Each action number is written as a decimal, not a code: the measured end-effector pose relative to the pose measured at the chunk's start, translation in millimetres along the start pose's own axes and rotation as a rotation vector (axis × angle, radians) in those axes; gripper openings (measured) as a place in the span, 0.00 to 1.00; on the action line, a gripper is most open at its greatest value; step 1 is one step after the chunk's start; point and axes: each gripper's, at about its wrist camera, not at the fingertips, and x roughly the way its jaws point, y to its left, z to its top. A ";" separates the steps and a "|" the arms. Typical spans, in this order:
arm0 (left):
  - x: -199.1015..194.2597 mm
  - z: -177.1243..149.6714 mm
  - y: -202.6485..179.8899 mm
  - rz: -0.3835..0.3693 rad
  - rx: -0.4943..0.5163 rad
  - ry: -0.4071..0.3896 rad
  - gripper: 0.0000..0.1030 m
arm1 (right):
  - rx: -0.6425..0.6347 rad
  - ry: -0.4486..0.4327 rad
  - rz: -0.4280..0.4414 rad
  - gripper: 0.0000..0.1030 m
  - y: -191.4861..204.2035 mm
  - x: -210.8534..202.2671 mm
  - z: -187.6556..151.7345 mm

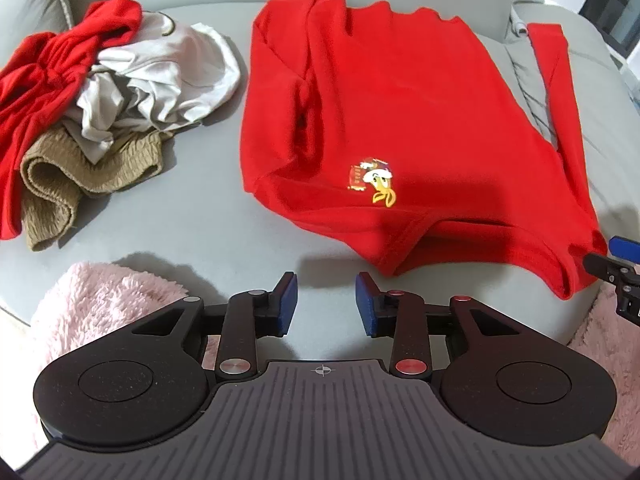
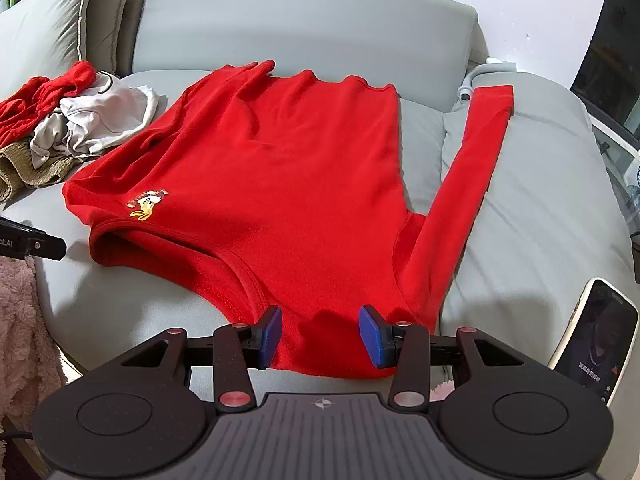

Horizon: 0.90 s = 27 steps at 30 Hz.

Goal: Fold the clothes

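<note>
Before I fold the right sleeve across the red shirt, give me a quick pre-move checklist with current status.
1. Left gripper open, holding nothing, over bare cushion: ok.
2. Right gripper open, astride the red shirt near edge: ok.
3. Far sleeve lying straight, free of other items: ok.
4. Shirt body flat: not ok, wrinkles along its left side.
5. Clothes pile apart from the shirt: ok.
6. Phone clear of the fold path: cannot tell.

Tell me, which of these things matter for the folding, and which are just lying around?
For the folding:
red long-sleeved shirt
heap of unfolded clothes
left gripper, open
right gripper, open

Just lying about:
phone
pink fluffy blanket
grey sofa
</note>
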 end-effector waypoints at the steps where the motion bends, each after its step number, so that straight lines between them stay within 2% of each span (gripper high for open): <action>1: -0.2 -0.2 2.2 -0.001 -0.011 0.001 0.37 | -0.001 0.001 0.000 0.41 -0.3 0.4 0.0; 10: 0.6 -3.7 6.2 -0.009 -0.022 0.013 0.37 | -0.012 0.013 -0.001 0.43 -0.5 2.6 0.7; 13: 0.4 -5.1 14.0 -0.008 -0.060 0.011 0.37 | 0.001 0.015 -0.003 0.44 -1.8 2.3 0.3; 20: 11.5 5.6 25.0 -0.097 -0.171 -0.001 0.36 | -0.001 0.035 -0.005 0.44 -0.1 6.6 1.5; 25: 40.9 18.7 26.6 -0.062 -0.230 0.037 0.36 | -0.007 0.043 -0.008 0.44 2.4 8.0 0.7; 27: 50.1 22.4 23.2 -0.037 -0.211 0.028 0.36 | -0.002 0.045 -0.008 0.44 1.7 7.9 0.0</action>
